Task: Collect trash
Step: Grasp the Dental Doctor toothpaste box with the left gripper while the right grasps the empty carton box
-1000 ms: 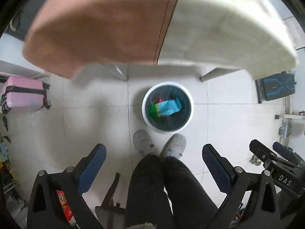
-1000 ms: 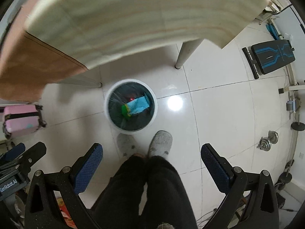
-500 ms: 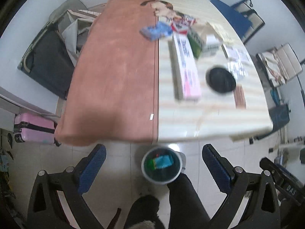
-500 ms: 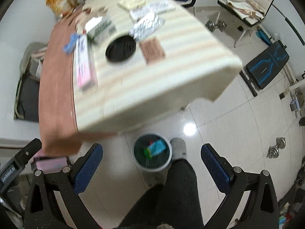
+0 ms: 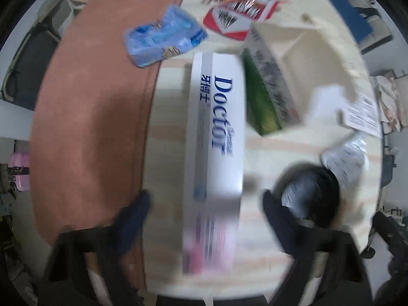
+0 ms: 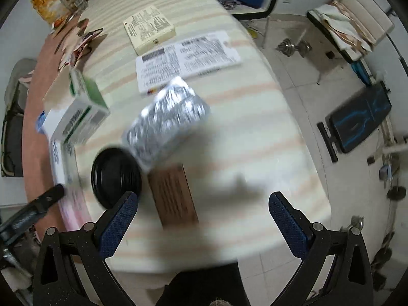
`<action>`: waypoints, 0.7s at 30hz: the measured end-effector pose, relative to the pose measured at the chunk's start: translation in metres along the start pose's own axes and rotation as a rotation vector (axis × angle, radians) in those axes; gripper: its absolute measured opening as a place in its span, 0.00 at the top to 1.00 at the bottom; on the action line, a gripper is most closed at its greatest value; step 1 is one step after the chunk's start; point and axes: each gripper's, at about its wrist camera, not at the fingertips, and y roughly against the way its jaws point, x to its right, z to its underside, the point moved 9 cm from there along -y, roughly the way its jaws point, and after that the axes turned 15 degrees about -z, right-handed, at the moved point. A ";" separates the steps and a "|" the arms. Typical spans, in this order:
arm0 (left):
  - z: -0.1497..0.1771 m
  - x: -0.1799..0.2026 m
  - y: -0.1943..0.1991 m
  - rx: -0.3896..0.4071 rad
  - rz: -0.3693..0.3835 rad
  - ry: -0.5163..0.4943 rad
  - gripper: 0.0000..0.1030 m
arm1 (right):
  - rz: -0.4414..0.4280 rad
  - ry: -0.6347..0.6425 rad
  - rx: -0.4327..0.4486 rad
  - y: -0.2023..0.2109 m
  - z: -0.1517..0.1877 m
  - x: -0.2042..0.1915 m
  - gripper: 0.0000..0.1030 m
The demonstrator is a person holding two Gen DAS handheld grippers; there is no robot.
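Observation:
In the left wrist view my left gripper (image 5: 205, 199) points down over the table (image 5: 168, 117). A long white "Doctor" toothpaste box (image 5: 216, 127) lies between its blurred fingers. The jaws are closing, with gaps showing on both sides of the box. Beside the box are a crumpled blue wrapper (image 5: 163, 40), a red-and-white packet (image 5: 242, 12), a green-and-white carton (image 5: 265, 97) and a black round lid (image 5: 318, 191). My right gripper (image 6: 204, 196) stands open and empty over the striped tabletop (image 6: 255, 140), just right of a brown packet (image 6: 173, 193) and a silver foil pack (image 6: 165, 117).
Printed sheets (image 6: 188, 56) and a cream box (image 6: 149, 29) lie farther back on the table. A reddish cloth (image 5: 89, 127) covers its left part. On the floor to the right stand a black bench (image 6: 357, 119), dumbbells (image 6: 293, 46) and a chair (image 6: 352, 17).
Both grippers have swung from above the floor bin to over the tabletop. The bin has dropped out of view. The left jaws stand narrower than before, now with the toothpaste box between them.

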 end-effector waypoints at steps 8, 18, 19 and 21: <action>0.003 -0.063 -0.011 -0.008 -0.017 0.181 0.58 | -0.125 0.200 -0.052 -0.033 -0.060 -0.099 0.00; 0.017 -0.104 -0.028 -0.018 -0.049 0.264 0.58 | 0.000 0.409 -0.122 -0.106 -0.087 -0.184 0.01; 0.019 -0.104 -0.025 -0.011 -0.049 0.262 0.58 | 0.002 0.411 -0.124 -0.109 -0.088 -0.185 0.13; 0.024 -0.096 -0.017 0.006 -0.055 0.257 0.58 | 0.008 0.412 -0.107 -0.110 -0.089 -0.187 0.21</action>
